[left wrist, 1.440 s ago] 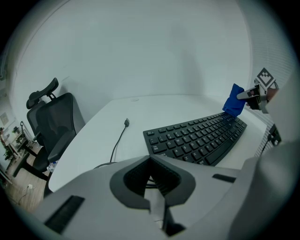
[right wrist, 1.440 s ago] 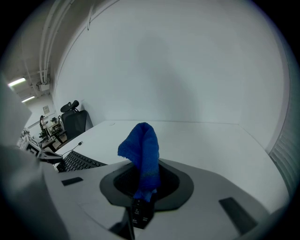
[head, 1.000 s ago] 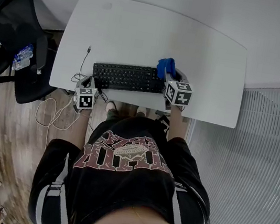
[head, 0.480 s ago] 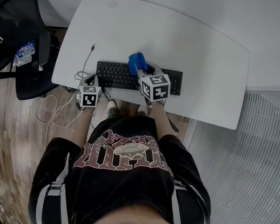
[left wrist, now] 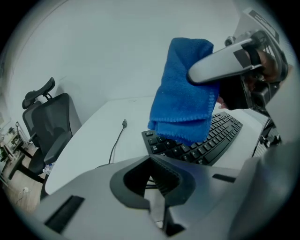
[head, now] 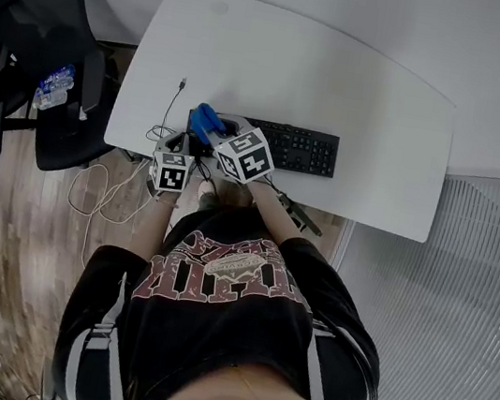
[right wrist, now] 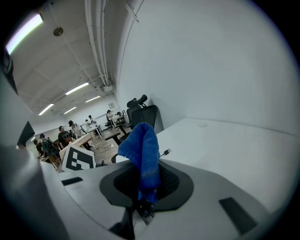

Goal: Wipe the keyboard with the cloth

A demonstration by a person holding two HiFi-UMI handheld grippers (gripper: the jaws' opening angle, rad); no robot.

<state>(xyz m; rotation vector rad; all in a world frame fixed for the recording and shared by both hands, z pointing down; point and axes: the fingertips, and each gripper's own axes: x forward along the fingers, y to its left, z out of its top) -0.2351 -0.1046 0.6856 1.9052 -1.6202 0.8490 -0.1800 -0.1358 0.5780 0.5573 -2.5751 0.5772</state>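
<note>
Right gripper [right wrist: 145,187] pinches the blue cloth [right wrist: 143,150] over the keyboard's [head: 301,149] left end. Left gripper [left wrist: 153,183], jaws pressed together, sits at the desk's [head: 346,78] near edge. Open desk surface lies beyond the keyboard.

Blue cloth [left wrist: 183,93] over keyboard [left wrist: 206,140] end (left claw [left wrist: 152,161] closed).

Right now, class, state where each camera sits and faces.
Head view: on the head, facing down at the white table and black keyboard; torso, left gripper, right gripper show.
Left gripper view: on that gripper, over shut jaws toward the blue fleece cloth.
Right gripper view: on that gripper, jaws clamping the cloth.
Both gripper views share the cloth.
</note>
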